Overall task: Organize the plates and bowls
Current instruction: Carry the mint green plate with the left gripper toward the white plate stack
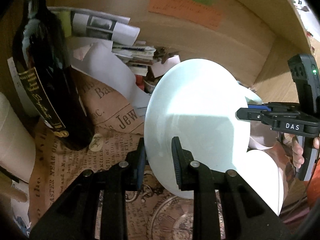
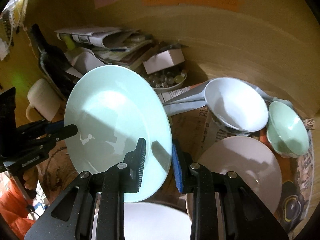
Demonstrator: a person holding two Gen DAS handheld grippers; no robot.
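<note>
"DAS" is printed in white on the right gripper (image 1: 243, 114). "2020" is seen at the bottom of the label on the dark bottle (image 1: 48, 84). "Jew" and "NEAR" are printed on the brown newspaper sheet (image 1: 112, 132). The sticky notes (image 1: 186, 8) are too blurred to be read.

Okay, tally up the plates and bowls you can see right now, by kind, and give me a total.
Plates: 3 – pale green plate held by both grippers, pinkish plate, white plate at the bottom edge.
Bowls: 2 – white bowl, green bowl.
Total: 5
</note>
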